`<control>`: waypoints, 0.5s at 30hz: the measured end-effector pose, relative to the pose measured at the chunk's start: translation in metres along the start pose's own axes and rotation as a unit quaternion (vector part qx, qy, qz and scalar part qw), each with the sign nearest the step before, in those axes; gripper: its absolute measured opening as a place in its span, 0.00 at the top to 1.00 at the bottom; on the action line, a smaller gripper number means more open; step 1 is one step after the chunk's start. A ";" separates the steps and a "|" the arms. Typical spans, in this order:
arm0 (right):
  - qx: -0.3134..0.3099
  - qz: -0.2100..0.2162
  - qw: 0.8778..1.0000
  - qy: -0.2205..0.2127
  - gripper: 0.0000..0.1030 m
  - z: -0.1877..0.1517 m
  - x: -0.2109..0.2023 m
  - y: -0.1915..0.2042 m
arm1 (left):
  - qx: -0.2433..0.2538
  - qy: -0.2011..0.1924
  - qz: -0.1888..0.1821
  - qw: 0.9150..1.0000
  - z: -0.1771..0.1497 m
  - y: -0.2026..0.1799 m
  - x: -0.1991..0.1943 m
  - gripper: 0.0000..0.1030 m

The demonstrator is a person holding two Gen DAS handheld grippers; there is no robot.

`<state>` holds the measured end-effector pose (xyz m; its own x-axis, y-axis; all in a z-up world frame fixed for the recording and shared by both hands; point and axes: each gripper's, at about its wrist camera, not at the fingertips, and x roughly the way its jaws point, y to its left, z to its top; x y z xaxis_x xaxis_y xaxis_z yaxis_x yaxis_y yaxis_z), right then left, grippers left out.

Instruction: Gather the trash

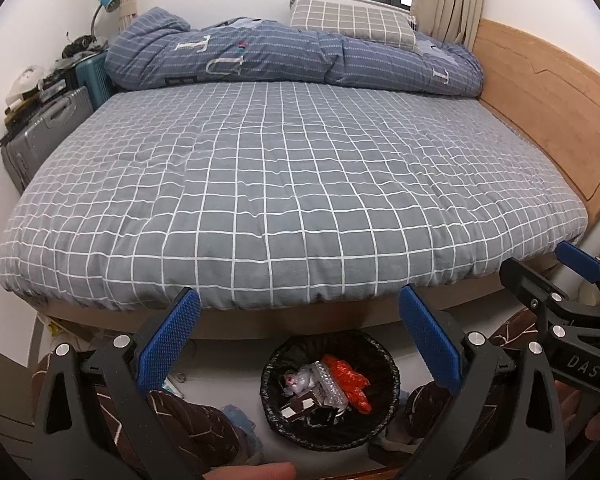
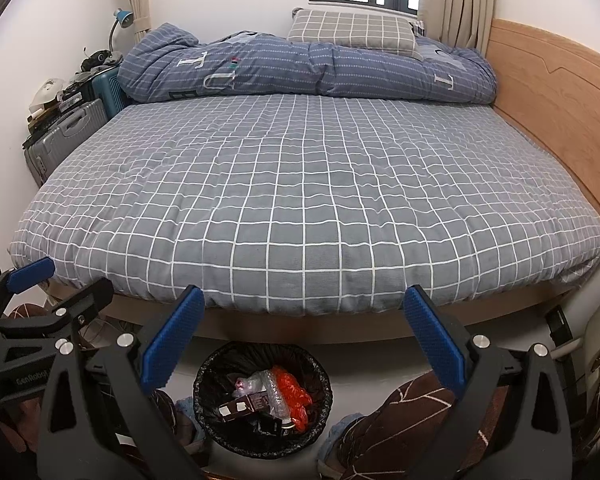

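Where the near edge of the bed [image 1: 300, 200] overhangs, the floor under it is hidden. At far left, two suitcases [image 1: 48, 128] stand beside the bed, with a pile on top too small to sort out. One folded quilt [image 1: 292, 60] and one pillow [image 1: 352, 24] lie at the far side. One trash bin [image 1: 328, 388], black-lined, sits on the near floor below the bed edge; inside, an orange bag [image 1: 348, 384], clear wrap and dark cartons can be made out. The left gripper [image 1: 300, 336] and right gripper [image 2: 304, 332] both hang spread wide, holding nothing.
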<state>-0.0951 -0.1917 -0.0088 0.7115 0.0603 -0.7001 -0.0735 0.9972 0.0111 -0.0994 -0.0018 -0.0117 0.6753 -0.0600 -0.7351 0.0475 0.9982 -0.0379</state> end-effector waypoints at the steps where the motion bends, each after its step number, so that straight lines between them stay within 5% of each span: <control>1: 0.000 0.000 1.000 0.000 0.07 0.000 0.000 0.000 | 0.001 0.000 0.000 1.000 0.000 0.000 0.000 0.05; 15: 0.001 0.000 1.000 0.000 0.07 -0.001 -0.001 0.001 | 0.005 0.000 0.012 1.000 -0.002 -0.002 0.002 0.05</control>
<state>-0.0961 -0.1911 -0.0090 0.7114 0.0607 -0.7002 -0.0725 0.9973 0.0128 -0.0996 -0.0036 -0.0147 0.6759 -0.0360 -0.7362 0.0381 0.9992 -0.0139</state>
